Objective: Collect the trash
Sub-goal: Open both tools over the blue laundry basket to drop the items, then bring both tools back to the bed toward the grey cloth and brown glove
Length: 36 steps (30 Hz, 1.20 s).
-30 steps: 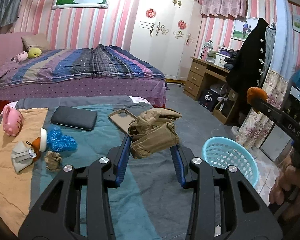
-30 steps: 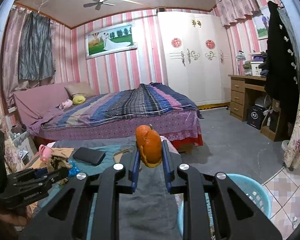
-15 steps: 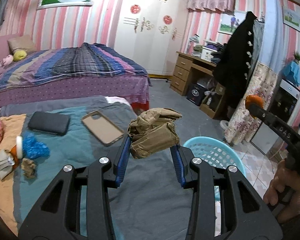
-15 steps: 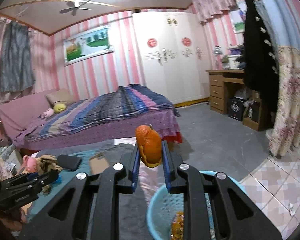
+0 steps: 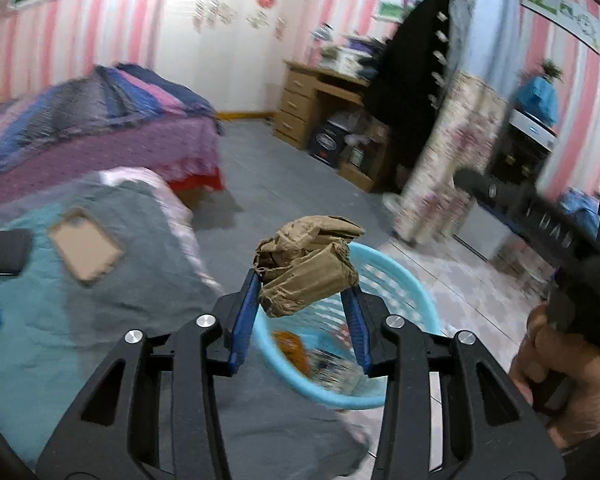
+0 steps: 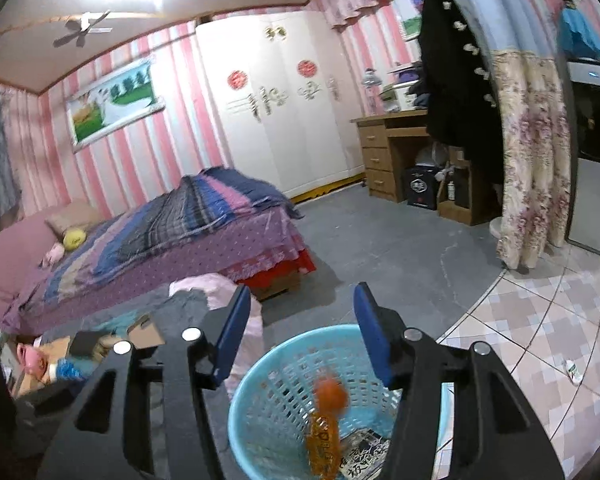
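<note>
Right hand-held gripper (image 6: 302, 328) just spread apart, orange peel (image 6: 331, 394) over basket (image 6: 256, 392); left hand-held gripper (image 5: 305, 300) clamps brown paper wad (image 5: 306, 266)

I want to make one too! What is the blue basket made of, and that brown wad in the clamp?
The basket looks like moulded plastic: smooth, slightly shiny, with even rows of holes. The brown wad looks like crumpled matte paper or thin card, with sharp creases and folds; it could be a paper bag.

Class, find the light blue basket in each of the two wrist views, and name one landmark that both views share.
Left wrist: the blue basket sits lower centre, partly behind the held crumpled brown paper.
Right wrist: the basket sits bottom centre, below the open right gripper.
Shared landmark: the wooden desk.
</note>
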{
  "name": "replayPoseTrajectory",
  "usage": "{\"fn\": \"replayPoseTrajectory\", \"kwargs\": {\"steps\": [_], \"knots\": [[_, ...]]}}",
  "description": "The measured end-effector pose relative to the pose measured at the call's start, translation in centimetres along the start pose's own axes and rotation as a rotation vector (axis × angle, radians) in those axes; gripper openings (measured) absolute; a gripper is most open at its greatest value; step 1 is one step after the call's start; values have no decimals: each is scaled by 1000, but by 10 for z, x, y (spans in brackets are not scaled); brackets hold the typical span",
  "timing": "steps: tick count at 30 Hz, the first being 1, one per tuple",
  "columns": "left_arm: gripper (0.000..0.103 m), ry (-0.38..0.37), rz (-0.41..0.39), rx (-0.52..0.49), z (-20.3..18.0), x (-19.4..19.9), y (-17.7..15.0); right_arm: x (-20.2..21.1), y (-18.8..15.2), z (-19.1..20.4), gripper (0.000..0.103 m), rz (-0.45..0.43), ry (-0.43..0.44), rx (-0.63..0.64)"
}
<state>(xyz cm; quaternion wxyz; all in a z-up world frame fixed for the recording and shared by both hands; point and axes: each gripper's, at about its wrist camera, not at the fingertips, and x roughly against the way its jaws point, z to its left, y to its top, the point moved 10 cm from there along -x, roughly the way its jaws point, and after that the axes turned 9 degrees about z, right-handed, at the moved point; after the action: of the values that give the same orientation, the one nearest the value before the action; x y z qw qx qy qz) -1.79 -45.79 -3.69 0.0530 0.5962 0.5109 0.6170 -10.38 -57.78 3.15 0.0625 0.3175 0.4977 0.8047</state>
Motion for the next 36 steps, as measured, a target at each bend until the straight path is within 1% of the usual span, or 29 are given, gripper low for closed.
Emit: {"fn": "replayPoseTrajectory", "kwargs": {"steps": [1, 2, 3, 4, 6, 7, 9, 10, 12, 13, 15, 16, 18, 19, 21, 22, 24, 25, 26, 27, 28, 30, 31, 32, 34, 36], "knots": [[48, -14, 12, -3, -7, -7, 1, 4, 2, -7, 53, -17, -5, -22], [65, -8, 16, -8, -12, -12, 2, 4, 3, -9, 53, -24, -11, -33], [77, 7, -4, -20, -18, -12, 7, 5, 4, -13, 53, -33, -17, -45], [80, 11, -19, -35, -22, -9, 9, 5, 6, -16, 53, -36, -18, -50], [81, 25, -52, -79, -26, 1, 15, 4, 8, -22, 53, -36, -23, -60], [81, 48, -68, -81, -20, 8, 17, 4, 8, -25, 54, -37, -24, -64], [81, 79, -86, -47, 2, 23, 18, 3, 10, -24, 54, -38, -8, -62], [81, 108, -96, -22, 20, 33, 16, 3, 11, -26, 54, -39, -1, -57], [81, 196, -112, 23, 58, 54, 10, 2, 10, -15, 54, -36, 13, -9], [81, 270, -123, 53, 87, 72, 4, 3, 10, -14, 54, -37, 10, 4], [82, 364, -151, 86, 122, 100, -4, -4, 7, 6, 54, -21, 30, 52], [82, 409, -174, 104, 142, 122, -8, -5, 6, 13, 54, -16, 45, 65], [89, 479, -214, 137, 172, 161, -14, -6, 3, 39, 54, -10, 90, 101], [90, 528, -236, 154, 189, 182, -19, -6, 1, 50, 54, -8, 110, 115], [92, 611, -274, 183, 217, 214, -24, -4, -2, 86, 54, -10, 182, 147], [92, 651, -296, 205, 233, 230, -30, -3, -5, 100, 57, -7, 213, 160], [95, 729, -353, 269, 261, 256, -43, 0, -20, 140, 59, 8, 285, 206], [96, 758, -381, 313, 278, 268, -55, -1, -25, 152, 59, 14, 299, 222], [96, 770, -386, 360, 295, 274, -68, -1, -34, 171, 62, 23, 328, 250], [96, 762, -370, 382, 306, 274, -76, -1, -45, 191, 64, 32, 366, 277], [96, 745, -348, 393, 319, 273, -85, -1, -52, 203, 68, 36, 385, 287], [96, 781, -331, 427, 341, 278, -99, -3, -69, 239, 73, 53, 439, 320], [96, 783, -322, 448, 354, 280, -107, -4, -77, 257, 76, 60, 457, 350], [96, 769, -305, 466, 365, 280, -113, -3, -81, 266, 77, 58, 461, 364], [96, 770, -290, 472, 379, 282, -120, 0, -91, 297, 79, 53, 483, 410], [96, 811, -283, 463, 390, 288, -124, 3, -96, 319, 80, 63, 507, 432]]}}
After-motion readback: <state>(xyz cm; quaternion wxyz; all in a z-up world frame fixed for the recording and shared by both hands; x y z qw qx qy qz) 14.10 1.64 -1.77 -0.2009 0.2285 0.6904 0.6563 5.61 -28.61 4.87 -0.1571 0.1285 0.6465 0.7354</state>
